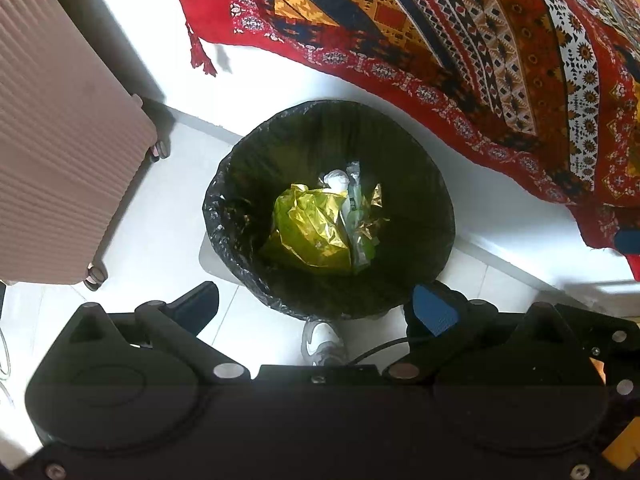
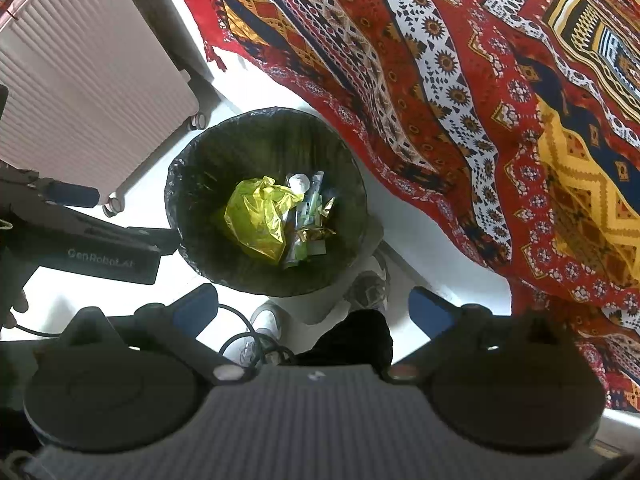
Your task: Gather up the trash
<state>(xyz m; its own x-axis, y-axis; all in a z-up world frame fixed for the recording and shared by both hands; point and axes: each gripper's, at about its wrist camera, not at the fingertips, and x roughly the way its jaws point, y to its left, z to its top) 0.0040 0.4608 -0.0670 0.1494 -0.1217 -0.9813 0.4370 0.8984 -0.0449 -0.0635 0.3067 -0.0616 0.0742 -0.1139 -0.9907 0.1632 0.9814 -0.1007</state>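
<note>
1. Left gripper (image 1: 316,304): fingers spread wide, nothing between them; hangs over the near rim of the trash bin (image 1: 240,168), pointing down at the floor (image 1: 160,216).
2. Right gripper (image 2: 314,306): also spread wide, empty; above the bin's near rim (image 2: 188,168). In the right wrist view the left gripper's body comes in from the left edge, just beside the bin.
3. Bin: round, lined w/ black bag, stands on white tiled floor, near the edge of the bed.
4. Trash inside, at bin bottom: crumpled yellow-green foil bag (image 1: 308,228) (image 2: 256,220), a white wad (image 1: 336,180) (image 2: 299,182) touching its far side, plus clear/green wrappers (image 1: 358,220) (image 2: 308,220) & gold foil bits to the right of it.
5. Patterned red blanket (image 1: 460,40) (image 2: 460,100) drapes over the bed's edge, hanging close to the bin's far-right side.
6. Pink ribbed suitcase (image 1: 60,140) (image 2: 80,80) on wheels, on the floor left of bin, apart from it.
7. Person's white sneaker (image 1: 322,342) (image 2: 268,322) on floor just beside bin's near rim; dark trouser leg (image 2: 352,336) in right wrist view.
</note>
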